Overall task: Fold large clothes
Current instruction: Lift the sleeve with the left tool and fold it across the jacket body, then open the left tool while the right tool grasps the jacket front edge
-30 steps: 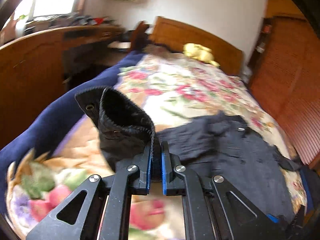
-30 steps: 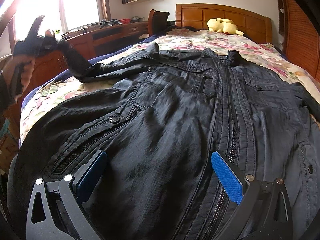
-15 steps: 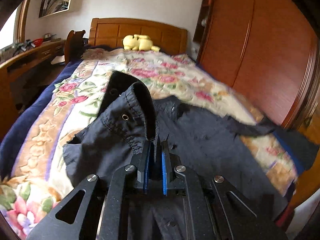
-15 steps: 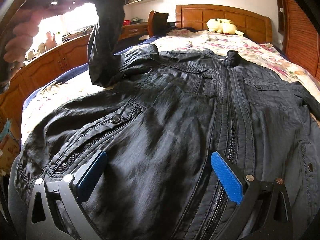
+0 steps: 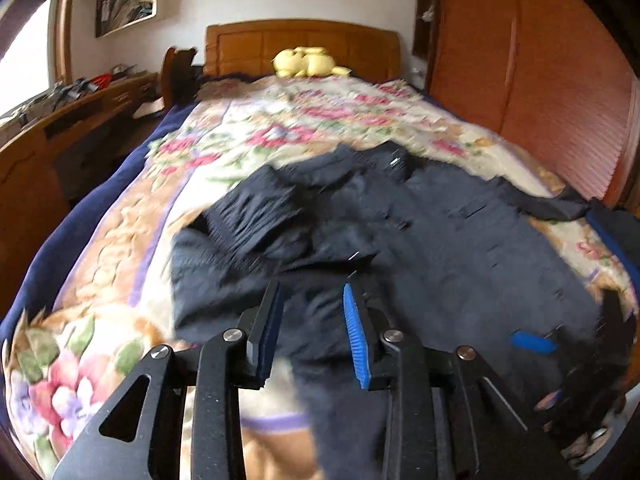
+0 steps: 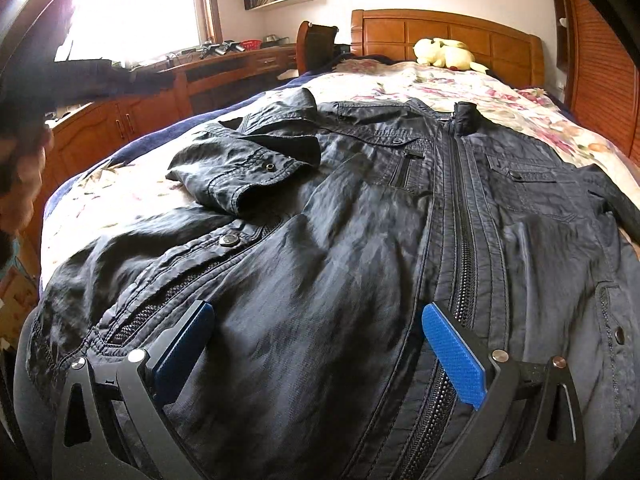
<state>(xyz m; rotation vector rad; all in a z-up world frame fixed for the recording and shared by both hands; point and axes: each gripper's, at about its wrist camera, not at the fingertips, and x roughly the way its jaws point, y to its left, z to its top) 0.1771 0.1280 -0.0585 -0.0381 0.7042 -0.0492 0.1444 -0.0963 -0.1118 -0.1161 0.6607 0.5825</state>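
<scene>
No legible writing or brand mark on any item. Left to right: a blurred hand [image 6: 18,184] at the frame edge, partly cut off; the folded-in sleeve [image 6: 248,172], its cuff lying on the chest of the black jacket [image 6: 340,260], which is spread front-up and zipped on the floral bedspread [image 5: 120,272]; the left gripper [image 5: 312,320] jaws are opening above jacket fabric, the pads not pressing it, that view motion-blurred. The right gripper [image 6: 316,344] is low over the jacket's hem, jaws wide apart and gripping nothing, zipper just beside its right pad; the far sleeve is cut off at the frame edge.
</scene>
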